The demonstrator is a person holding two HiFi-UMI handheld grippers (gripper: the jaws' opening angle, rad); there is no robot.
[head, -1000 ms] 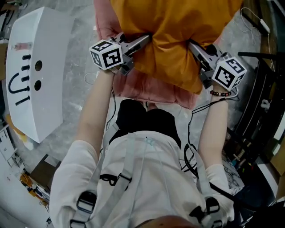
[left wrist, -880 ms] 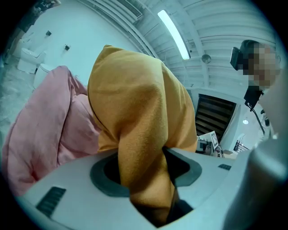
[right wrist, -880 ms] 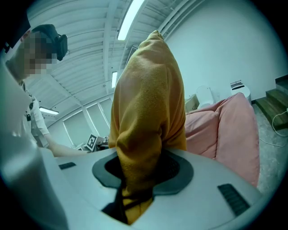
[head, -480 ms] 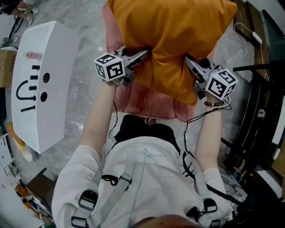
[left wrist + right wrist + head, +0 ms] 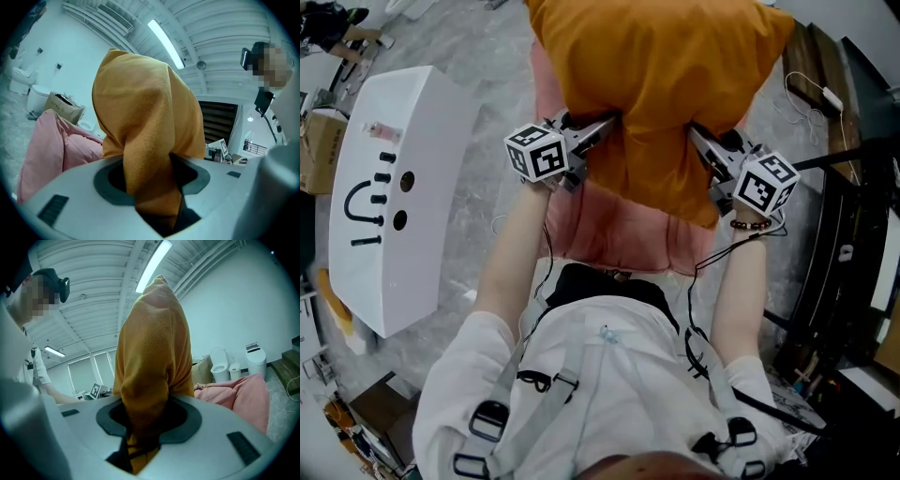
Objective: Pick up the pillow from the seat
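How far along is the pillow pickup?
Done: both grips are made. The left gripper and the right gripper are each shut on a bunched side of the pillow. In hand: the pillow hangs between them, seemingly clear of the pink seat. Left: little, perhaps only carrying it fully away from the seat.

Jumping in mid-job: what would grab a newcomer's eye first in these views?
The big orange pillow fills the top centre of the head view. It is pinched on either side by the left gripper and the right gripper, both shut on its fabric. Below it lies the pink seat, and a white object with black markings sits at the left.
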